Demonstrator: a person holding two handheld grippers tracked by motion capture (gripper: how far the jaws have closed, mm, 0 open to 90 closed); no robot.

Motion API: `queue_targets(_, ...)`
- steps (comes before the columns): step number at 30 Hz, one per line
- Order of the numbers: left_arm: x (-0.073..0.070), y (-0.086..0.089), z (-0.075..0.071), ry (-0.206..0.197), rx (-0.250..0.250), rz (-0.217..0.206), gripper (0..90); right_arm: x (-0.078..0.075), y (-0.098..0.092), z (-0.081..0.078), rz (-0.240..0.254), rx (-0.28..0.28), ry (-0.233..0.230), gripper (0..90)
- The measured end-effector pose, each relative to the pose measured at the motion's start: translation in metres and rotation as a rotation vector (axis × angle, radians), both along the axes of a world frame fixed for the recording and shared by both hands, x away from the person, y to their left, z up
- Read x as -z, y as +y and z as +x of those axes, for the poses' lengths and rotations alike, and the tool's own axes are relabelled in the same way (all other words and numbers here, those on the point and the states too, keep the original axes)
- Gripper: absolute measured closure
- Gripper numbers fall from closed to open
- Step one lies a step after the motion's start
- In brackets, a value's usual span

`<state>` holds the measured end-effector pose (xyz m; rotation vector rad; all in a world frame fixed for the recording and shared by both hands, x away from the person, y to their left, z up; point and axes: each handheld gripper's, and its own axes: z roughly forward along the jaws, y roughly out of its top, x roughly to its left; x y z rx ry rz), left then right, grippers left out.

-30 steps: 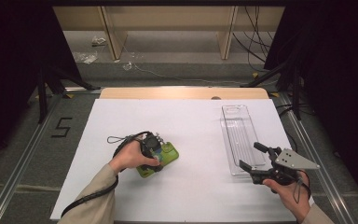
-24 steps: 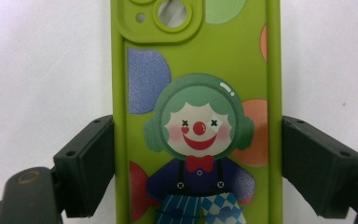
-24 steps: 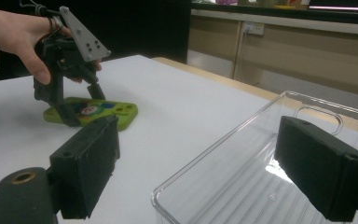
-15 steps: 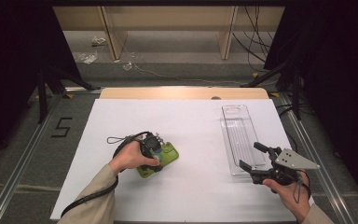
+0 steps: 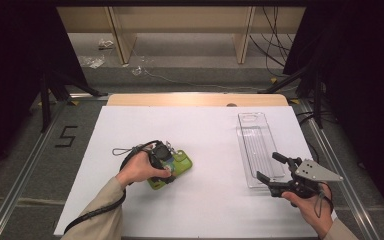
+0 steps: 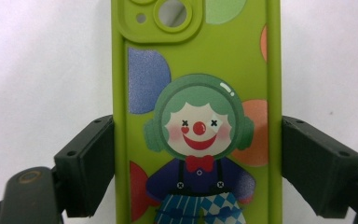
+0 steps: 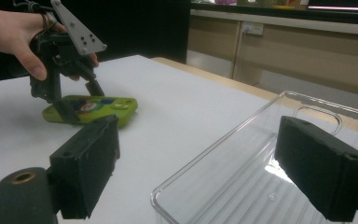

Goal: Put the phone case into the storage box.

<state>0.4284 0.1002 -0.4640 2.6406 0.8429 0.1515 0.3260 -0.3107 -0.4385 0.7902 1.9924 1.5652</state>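
Note:
A green phone case [image 6: 196,93] with a clown picture lies back-up on the white sheet, left of the middle. My left gripper [image 5: 162,162] points down at it, and both pads touch the case's long edges in the left gripper view. From the right gripper view, the left gripper [image 7: 77,98] stands over the near end of the case [image 7: 107,107]. My right gripper [image 5: 267,166] hovers open at the near end of a clear plastic tray [image 5: 255,140], with nothing between its jaws. The tray [image 7: 251,186] holds nothing.
A white sheet [image 5: 205,125] covers the table, with a wooden edge [image 5: 195,100] at the far side. Black stands [image 5: 45,90] flank the table on both sides. The left gripper's cable [image 5: 95,210] trails back along the forearm.

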Motion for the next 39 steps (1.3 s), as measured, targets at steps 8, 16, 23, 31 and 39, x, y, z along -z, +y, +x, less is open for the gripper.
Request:
queue_targets(8, -0.003, 0.0, -0.002, -0.019, -0.011, -0.033, 16.1, 0.0, 0.0, 0.0, 0.002, 0.0, -0.002, 14.8)
queue_targets(16, -0.008, -0.001, -0.007, -0.076, -0.02, -0.105, 16.1, -0.001, 0.0, -0.001, 0.003, -0.001, -0.004, 14.7)
queue_targets(23, -0.012, -0.002, -0.012, -0.109, -0.027, -0.154, 16.1, -0.001, 0.0, -0.001, 0.004, 0.0, -0.004, 14.8)
queue_targets(31, -0.014, -0.003, -0.016, -0.16, -0.048, -0.234, 16.1, -0.001, 0.0, -0.001, 0.004, 0.0, -0.003, 14.8)
queue_targets(39, -0.016, -0.002, -0.022, -0.205, -0.087, -0.295, 16.1, -0.001, 0.001, -0.001, 0.005, 0.0, -0.003, 14.6)
